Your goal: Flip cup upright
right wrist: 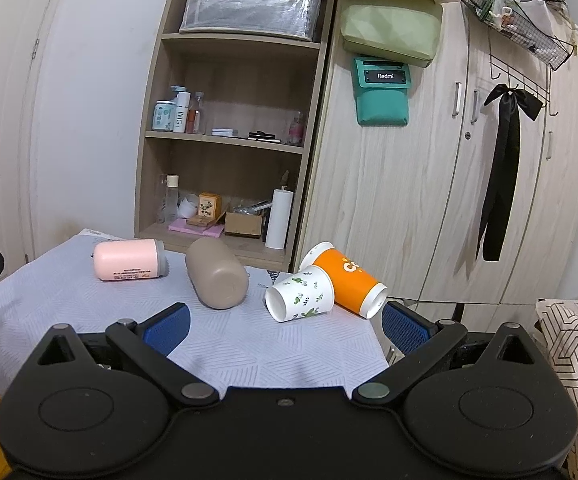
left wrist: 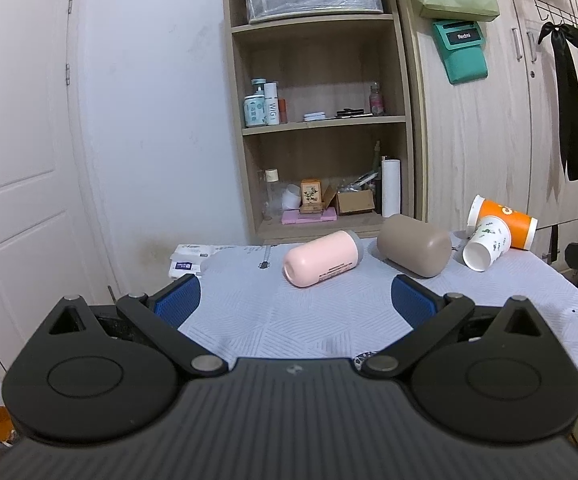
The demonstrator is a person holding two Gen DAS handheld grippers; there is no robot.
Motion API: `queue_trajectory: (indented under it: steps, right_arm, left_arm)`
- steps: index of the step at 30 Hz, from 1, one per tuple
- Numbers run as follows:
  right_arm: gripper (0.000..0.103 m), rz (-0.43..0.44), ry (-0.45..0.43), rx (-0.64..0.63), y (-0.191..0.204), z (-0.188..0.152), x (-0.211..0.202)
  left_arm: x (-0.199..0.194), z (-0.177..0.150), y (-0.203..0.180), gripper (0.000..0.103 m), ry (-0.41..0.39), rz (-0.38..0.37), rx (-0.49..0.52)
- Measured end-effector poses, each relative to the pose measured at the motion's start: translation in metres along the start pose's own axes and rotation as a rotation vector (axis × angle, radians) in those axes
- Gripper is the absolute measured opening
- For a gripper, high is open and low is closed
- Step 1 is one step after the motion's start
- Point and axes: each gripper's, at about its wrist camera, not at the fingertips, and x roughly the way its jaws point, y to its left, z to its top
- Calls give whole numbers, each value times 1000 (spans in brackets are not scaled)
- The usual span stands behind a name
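Several cups lie on their sides on the cloth-covered table (left wrist: 281,312). A pink cup (left wrist: 321,258) (right wrist: 129,265) lies at the left. A taupe cup (left wrist: 415,246) (right wrist: 217,274) lies beside it. A white leaf-print paper cup (left wrist: 485,244) (right wrist: 303,292) rests against an orange paper cup (left wrist: 507,222) (right wrist: 349,278) at the right. My left gripper (left wrist: 295,300) is open and empty, short of the pink cup. My right gripper (right wrist: 285,328) is open and empty, just short of the white paper cup.
A wooden shelf unit (left wrist: 321,120) with bottles and boxes stands behind the table. A wardrobe (right wrist: 449,180) with a black ribbon (right wrist: 505,168) is at the right. A white door (left wrist: 17,140) is at the left. The table's right edge (right wrist: 377,336) lies near the orange cup.
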Motion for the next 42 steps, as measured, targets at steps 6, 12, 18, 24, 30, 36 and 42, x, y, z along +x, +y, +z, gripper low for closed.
queue_trajectory:
  steps: [6,12,18,24,30,36,42]
  right_arm:
    - [103,1,9,-8,1,-2,1]
    - [103,2,21,-4,-1,-2,4]
    - [103,2,25,-6,-2,-3,5]
    - [103,9,26,-6,-2,-3,5]
    - [103,123,40,15,-9,-2,14]
    - [103,280,104,85,-11,-4,52]
    - [103,389,133,79,3,2,102]
  left_arm:
    - [2,0,0,103,11,-5,-1]
    - [7,-1,-1,103,29,-8,5]
    - [7,1,-3,103,29,-15,2]
    - [6,0,-3,103,36,-30,10]
    - [23,20,8,103,66,-145,65]
    - [76,42,17,103,139,-244,168]
    - [146,50,19,103,199,-377,302]
